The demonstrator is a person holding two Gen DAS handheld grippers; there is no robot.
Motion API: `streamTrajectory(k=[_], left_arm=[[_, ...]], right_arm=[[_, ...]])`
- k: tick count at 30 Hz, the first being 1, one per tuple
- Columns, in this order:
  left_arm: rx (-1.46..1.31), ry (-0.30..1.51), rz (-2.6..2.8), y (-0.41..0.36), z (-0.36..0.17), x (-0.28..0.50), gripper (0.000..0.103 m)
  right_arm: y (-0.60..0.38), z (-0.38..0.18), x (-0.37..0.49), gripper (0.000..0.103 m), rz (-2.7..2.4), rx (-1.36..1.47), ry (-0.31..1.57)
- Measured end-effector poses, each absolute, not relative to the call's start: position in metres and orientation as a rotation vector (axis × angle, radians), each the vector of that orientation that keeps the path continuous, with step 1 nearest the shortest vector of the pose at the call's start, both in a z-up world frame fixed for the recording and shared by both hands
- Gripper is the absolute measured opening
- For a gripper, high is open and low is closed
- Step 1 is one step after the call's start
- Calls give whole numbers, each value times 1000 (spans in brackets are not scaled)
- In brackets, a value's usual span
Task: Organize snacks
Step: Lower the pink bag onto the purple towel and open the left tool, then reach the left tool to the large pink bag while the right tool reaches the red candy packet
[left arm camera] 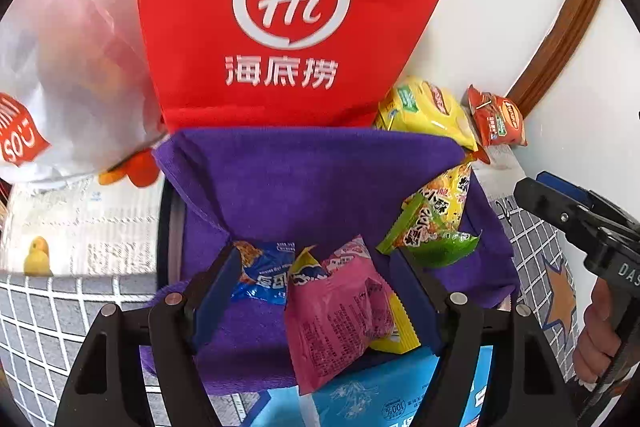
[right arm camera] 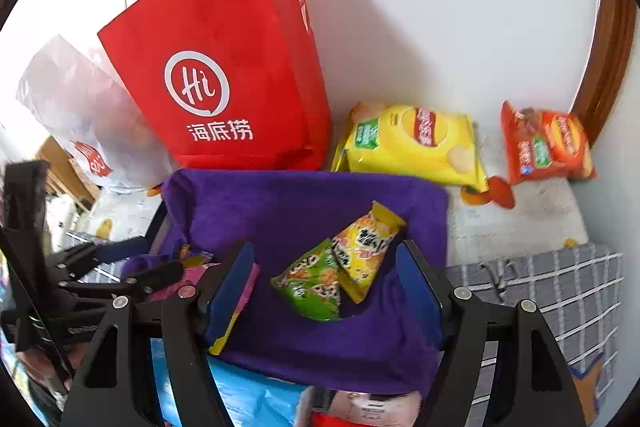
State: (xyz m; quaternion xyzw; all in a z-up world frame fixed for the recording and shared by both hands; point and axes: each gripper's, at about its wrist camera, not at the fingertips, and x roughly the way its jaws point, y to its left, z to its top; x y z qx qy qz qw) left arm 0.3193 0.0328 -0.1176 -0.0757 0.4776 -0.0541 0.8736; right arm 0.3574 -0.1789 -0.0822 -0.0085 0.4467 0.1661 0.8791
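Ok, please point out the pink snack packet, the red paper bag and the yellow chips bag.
pink snack packet [left arm camera: 336, 323], left wrist view, printed face.
red paper bag [right arm camera: 224, 83], right wrist view, front panel.
yellow chips bag [right arm camera: 412, 147], right wrist view, front.

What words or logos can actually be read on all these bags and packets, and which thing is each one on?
"Hi" in a white ring, and "海底捞" beneath it: red paper bag.
"100%" in a round stamp: light blue box.
"DAS", cut off at the picture's edge: right gripper.
Red label on the white plastic bag: cut off, unreadable.
Yellow chip bag, orange chip bag, pink packet, green packet: print too small or blurred.
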Motion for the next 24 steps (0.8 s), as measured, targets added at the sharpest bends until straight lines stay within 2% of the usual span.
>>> streamTrajectory(k=[6,24], left_arm=[[-148,944,-129,34,-102,310,75],[-113,753,-182,13,-43,266,75]], right_arm=[[-177,-79,343,73,284,-59,875],[-247,-84,260,73,167,6,905]])
